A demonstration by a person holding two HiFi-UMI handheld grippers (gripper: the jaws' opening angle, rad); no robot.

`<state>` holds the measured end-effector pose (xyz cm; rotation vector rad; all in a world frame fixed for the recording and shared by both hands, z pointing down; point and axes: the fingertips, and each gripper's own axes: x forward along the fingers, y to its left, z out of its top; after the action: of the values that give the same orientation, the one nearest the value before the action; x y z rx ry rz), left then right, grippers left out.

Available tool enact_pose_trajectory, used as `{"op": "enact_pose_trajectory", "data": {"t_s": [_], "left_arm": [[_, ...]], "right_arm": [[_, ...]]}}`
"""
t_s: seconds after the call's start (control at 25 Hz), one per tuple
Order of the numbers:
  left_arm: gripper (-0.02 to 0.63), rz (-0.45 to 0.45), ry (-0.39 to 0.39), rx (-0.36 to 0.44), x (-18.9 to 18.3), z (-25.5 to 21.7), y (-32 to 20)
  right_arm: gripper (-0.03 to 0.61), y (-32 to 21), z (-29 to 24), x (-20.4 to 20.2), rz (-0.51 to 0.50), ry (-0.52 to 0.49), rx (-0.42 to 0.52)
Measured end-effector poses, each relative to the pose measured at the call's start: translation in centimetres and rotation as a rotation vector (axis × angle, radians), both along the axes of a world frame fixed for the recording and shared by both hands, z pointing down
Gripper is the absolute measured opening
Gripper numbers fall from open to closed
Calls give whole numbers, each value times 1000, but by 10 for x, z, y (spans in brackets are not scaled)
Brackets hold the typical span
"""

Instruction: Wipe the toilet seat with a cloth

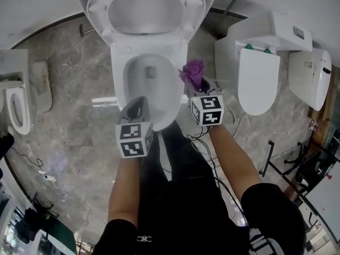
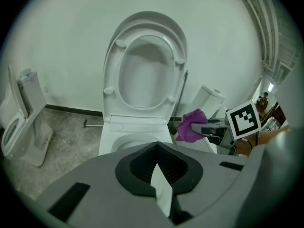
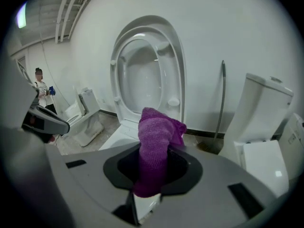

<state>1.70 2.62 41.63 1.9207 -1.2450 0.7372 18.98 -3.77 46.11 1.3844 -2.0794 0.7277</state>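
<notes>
Head view: we stand over the toilet bowl (image 1: 120,84); its toilet seat (image 1: 99,12) is tipped up behind the bowl.
Cloth: the purple cloth (image 3: 153,146) is clamped in our right gripper (image 3: 151,175), above the bowl's right rim.
Left gripper (image 2: 156,167): jaws together on nothing, above the bowl's front rim.
Progress: we judge wiping not yet begun; the cloth touches no part of the seat, so the whole ring is left.
Room: open air above the bowl; 1 neighbouring toilet (image 1: 258,78) crowds the bowl's right side.
</notes>
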Motion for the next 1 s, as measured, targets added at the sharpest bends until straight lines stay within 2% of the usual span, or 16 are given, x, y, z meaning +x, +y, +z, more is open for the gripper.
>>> {"op": "enact_pose_trajectory", "data": {"t_s": [0.24,0.4,0.52,0.72,0.8,1.0], "left_arm": [[3,-63,4,10,-11,52,-23],[3,-67,2,-2,-9,71,-28],[3,-60,-8,-22,-8,85,-26],[3,-58,11,-51,-9,100,-25],[3,-50,17,-61,-9,105,-24],[3,-23,12,-72,-18,116,-24]], "right_arm": [[86,-59,72,0,52,-15,-20],[86,-99,100,-5,79,-52,-23],[86,-122,122,-11,73,-17,-30],[86,-140,157,-15,85,63,-70],[86,-140,170,-12,100,70,-88],[86,-140,179,-12,114,67,-62]]}}
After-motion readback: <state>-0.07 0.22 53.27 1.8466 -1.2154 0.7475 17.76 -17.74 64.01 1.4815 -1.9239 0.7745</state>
